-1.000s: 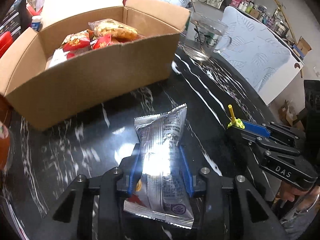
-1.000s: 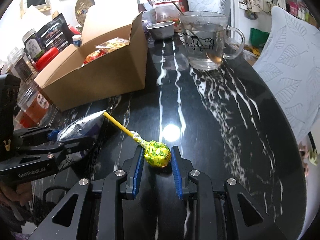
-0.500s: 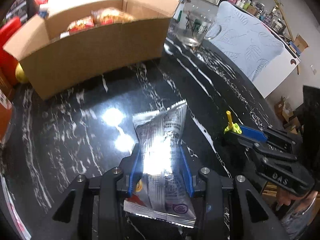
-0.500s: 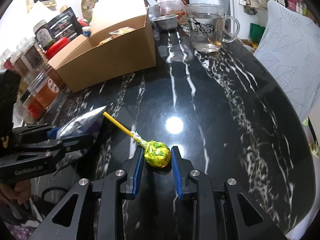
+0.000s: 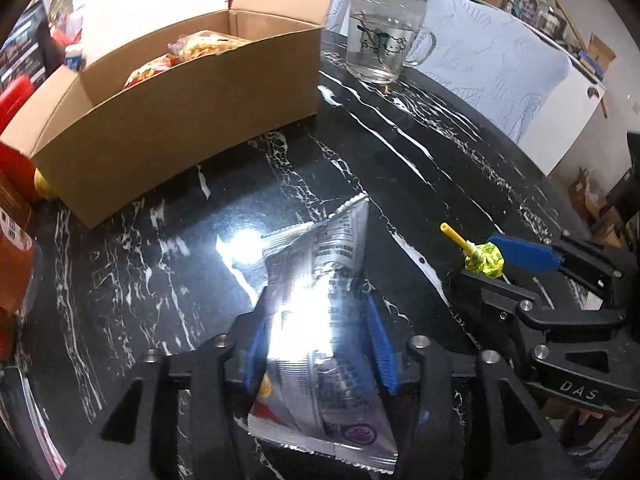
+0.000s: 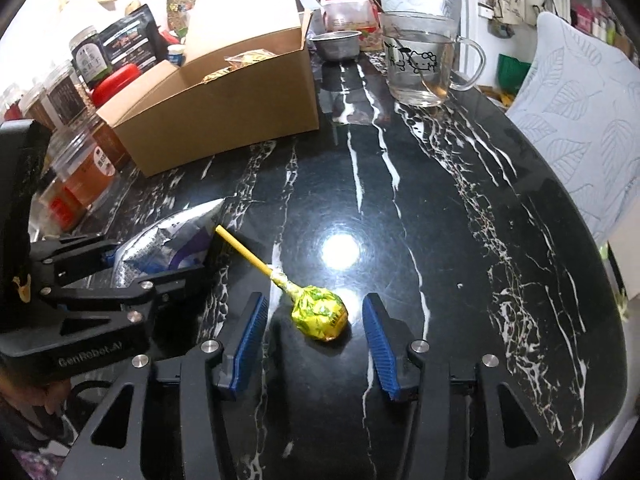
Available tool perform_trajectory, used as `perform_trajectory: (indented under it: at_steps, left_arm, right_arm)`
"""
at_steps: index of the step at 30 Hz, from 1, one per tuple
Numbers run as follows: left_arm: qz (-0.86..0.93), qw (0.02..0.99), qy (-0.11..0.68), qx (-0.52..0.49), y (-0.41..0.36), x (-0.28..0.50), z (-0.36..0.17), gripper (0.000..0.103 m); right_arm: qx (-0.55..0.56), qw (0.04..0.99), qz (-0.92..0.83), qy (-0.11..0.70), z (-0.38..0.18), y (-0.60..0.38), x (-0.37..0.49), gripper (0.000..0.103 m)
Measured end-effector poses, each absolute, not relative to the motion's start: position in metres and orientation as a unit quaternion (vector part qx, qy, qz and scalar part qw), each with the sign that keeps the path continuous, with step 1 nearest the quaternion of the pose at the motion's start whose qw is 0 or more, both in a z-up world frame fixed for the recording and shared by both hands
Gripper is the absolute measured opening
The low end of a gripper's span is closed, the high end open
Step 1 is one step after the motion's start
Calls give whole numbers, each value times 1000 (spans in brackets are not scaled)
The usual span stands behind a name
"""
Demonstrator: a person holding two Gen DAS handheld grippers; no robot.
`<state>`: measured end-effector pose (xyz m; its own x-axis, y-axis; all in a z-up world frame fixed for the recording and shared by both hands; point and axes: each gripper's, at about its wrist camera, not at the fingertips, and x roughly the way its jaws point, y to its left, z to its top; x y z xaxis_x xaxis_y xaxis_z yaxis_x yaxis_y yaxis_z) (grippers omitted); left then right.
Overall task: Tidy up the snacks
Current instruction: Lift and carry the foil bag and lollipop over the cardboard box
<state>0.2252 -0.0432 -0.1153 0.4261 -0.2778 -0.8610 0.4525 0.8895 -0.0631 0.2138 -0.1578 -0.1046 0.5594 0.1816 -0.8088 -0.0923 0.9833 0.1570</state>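
My left gripper [image 5: 316, 320] is shut on a silver snack packet [image 5: 320, 320] over the black marble table [image 5: 400, 128]; the packet also shows in the right wrist view [image 6: 168, 240]. My right gripper [image 6: 316, 320] is open, its blue pads on either side of a yellow-green lollipop [image 6: 320, 312] that lies on the table with its yellow stick pointing up-left. The lollipop also shows in the left wrist view [image 5: 484, 260]. An open cardboard box [image 5: 192, 116] holding several snack packets stands behind; it also shows in the right wrist view [image 6: 224, 108].
A glass mug [image 6: 424, 60] stands behind and right of the box. Jars [image 6: 76, 172] and a red container line the table's left edge. A metal bowl [image 6: 336, 44] and a nut bag sit at the back. A white patterned chair [image 6: 580, 120] stands on the right.
My right gripper has opened and let go of the lollipop, which now lies on the table. Both grippers pulled back from the box, then moved nearer again. The left keeps its hold on the packet.
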Motion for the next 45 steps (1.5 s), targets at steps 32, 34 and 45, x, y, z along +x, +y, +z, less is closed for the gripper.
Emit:
perform_trajectory:
  at_steps: [32, 34, 45]
  left_arm:
    - [-224, 865, 446, 55, -21, 192, -94, 26]
    - [-221, 868, 442, 52, -16, 191, -90, 26]
    - [-201, 892, 404, 32, 9, 189, -56, 26]
  right_arm:
    - [59, 888, 114, 441, -85, -123, 189, 26]
    - [60, 889, 122, 437, -82, -117, 189, 26]
    - [52, 897, 157, 409, -56, -97, 199, 26]
